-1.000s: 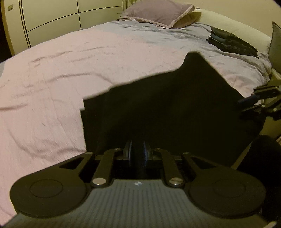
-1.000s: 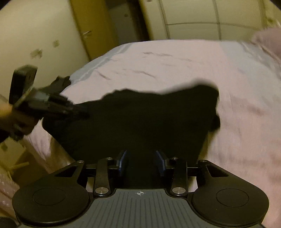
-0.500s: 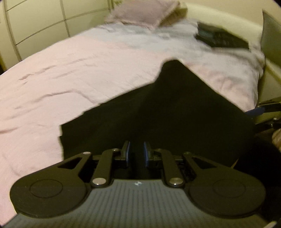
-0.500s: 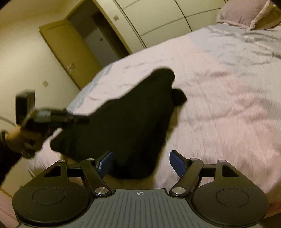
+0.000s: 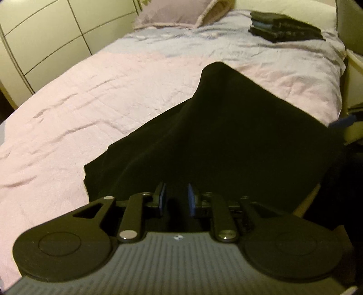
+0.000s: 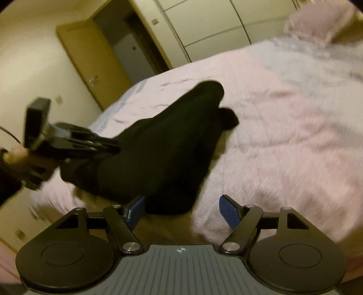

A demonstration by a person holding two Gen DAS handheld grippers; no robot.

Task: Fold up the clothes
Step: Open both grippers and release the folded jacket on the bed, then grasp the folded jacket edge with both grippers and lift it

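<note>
A black garment point(image 5: 226, 136) lies spread over the near edge of the bed, bunched into a ridge in the right wrist view point(image 6: 163, 147). My left gripper point(image 5: 177, 200) is shut on the garment's near edge, with dark cloth filling the narrow gap between its blue pads. The right wrist view shows that same left gripper point(image 6: 111, 146) in a hand point(image 6: 20, 156), holding one corner up. My right gripper point(image 6: 182, 212) stands open and holds nothing; the garment's lower edge lies just beyond its left finger point(image 6: 136, 210).
The bed cover point(image 5: 90, 102) is pink, turning grey toward the head. A stack of folded dark clothes point(image 5: 285, 29) sits at the far right, beside a pillow point(image 5: 172, 11). Wardrobe doors point(image 5: 45, 34) run along the far side, and a doorway point(image 6: 127, 45) shows beyond the foot.
My right gripper has opened, let go of the garment and swung away to the right. The freed side has dropped onto the bed. My left gripper keeps its hold.
</note>
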